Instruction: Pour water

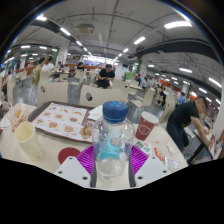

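Pouring is not yet happening: the gripper is clamping the capped, upright bottle near the cup at the table edge.

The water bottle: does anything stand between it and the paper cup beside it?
Nothing visible does. The water bottle stands upright between the fingers of the tool, against the purple pads. The paper cup stands apart on the white table, and only bare tabletop lies between them. The food tray lies beyond that path.
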The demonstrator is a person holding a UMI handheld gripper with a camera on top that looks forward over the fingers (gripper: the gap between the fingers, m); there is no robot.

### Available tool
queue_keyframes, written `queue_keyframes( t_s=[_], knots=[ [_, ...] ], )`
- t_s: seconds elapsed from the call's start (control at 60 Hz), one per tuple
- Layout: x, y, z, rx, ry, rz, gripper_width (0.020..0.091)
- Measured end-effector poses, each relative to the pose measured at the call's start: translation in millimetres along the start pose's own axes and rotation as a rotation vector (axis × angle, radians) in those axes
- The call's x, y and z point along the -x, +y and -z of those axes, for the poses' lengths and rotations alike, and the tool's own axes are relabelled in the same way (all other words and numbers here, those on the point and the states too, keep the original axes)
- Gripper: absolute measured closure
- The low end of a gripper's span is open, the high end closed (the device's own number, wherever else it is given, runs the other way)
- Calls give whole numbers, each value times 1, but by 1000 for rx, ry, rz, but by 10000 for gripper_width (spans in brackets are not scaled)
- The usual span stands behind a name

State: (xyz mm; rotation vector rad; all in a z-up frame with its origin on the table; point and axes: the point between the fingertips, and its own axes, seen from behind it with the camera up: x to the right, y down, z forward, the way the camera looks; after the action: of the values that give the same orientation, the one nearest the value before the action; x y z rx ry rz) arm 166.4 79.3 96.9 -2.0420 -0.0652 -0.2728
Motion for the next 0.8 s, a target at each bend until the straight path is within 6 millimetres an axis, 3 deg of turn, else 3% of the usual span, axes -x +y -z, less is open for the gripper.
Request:
queue_keyframes(
  t_s=[0.183,0.267,0.383,0.55,0.667,0.8],
  knots=[
    [16,-82,21,-101,152,390,671],
    [41,-110,23,-132,213,640,670],
    [76,-134,27,-174,281,999,669],
    [125,-131,26,-190,368,1478,670],
    [137,-117,16,-154,407,1724,670],
    [140,-105,14,-129,407,1819,671]
  ],
)
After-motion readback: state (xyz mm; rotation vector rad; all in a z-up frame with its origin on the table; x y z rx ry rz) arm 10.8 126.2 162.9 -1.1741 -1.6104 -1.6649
